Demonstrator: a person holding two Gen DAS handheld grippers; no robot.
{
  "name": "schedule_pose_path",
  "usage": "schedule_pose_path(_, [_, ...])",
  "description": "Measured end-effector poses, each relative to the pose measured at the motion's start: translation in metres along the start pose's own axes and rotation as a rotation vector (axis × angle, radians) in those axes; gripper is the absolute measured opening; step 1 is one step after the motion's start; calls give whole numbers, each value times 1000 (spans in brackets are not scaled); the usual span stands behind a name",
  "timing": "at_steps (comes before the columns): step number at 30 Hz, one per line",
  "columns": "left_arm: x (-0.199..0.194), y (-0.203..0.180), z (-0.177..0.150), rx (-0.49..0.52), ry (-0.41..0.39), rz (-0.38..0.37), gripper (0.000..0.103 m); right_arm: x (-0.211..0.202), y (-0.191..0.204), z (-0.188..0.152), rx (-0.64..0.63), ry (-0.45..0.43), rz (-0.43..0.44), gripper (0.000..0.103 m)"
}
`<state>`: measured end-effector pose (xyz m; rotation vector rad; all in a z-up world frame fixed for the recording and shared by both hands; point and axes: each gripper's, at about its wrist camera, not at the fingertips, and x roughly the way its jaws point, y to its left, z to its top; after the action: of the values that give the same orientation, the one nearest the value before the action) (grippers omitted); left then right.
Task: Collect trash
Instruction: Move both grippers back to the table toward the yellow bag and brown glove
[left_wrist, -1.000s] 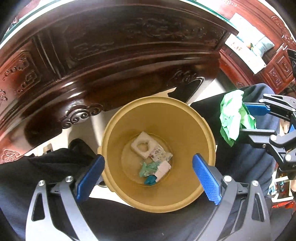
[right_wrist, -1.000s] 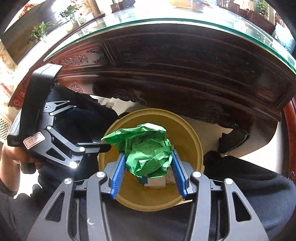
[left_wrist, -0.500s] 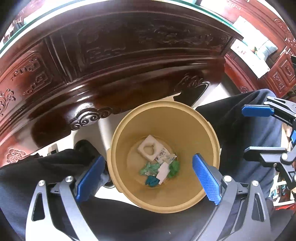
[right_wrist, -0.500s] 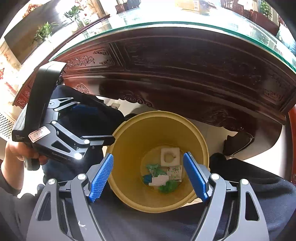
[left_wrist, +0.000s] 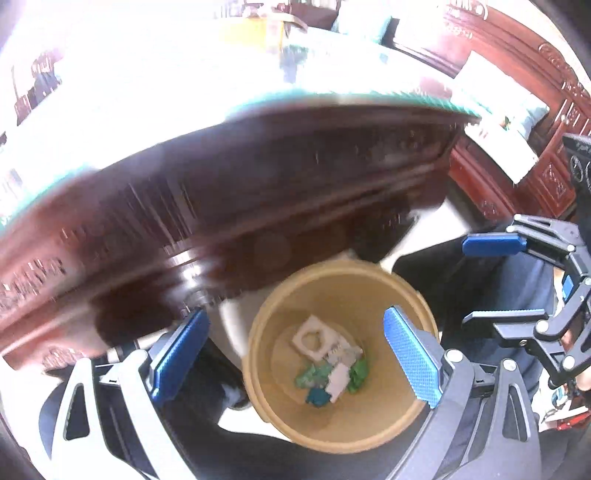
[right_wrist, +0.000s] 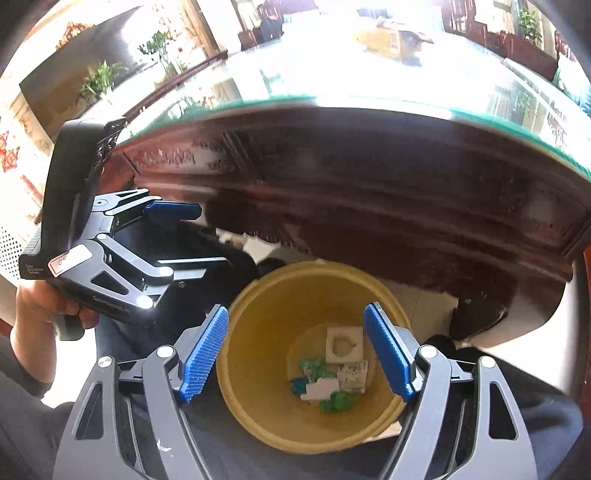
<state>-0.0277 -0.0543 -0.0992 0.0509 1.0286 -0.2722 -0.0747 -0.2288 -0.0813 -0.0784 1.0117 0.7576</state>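
Now the green wad is in the bin

We hold the left gripper wide and empty, left of the yellow bin. Inside, the green paper wad we carried a second ago lies on the bottom beside the white foam piece. Right of the bin, our right gripper has sprung wide, so that drop is done.

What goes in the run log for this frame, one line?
left gripper: open, empty | right gripper: open, empty | bin: below both grippers, holds green paper, white foam, scraps | table: behind bin
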Motion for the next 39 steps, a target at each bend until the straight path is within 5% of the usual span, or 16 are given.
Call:
schedule_pose_path(8, [-47, 22, 74, -46, -174, 45, 95, -34, -11, 62, 9, -213, -23, 75])
schedule_pose_path(13, [-65, 38, 128, -99, -264, 93, 99, -51, -15, 112, 9, -349, -98, 93])
schedule_pose_path(17, [-65, 51, 161, -137, -297, 110, 99, -52, -18, 146, -36, -400, -161, 95])
schedule_pose_path(31, [4, 129, 252, -260, -302, 346, 99, -20, -65, 208, 54, -416, -188, 95])
schedule_pose_path(35, [28, 162, 279, -339, -260, 279, 99, -8, -74, 218, 68, -402, -180, 95])
schedule_pose_path(39, [47, 175, 298, -361, -229, 338, 99, 3, -82, 229, 74, -381, -172, 95])
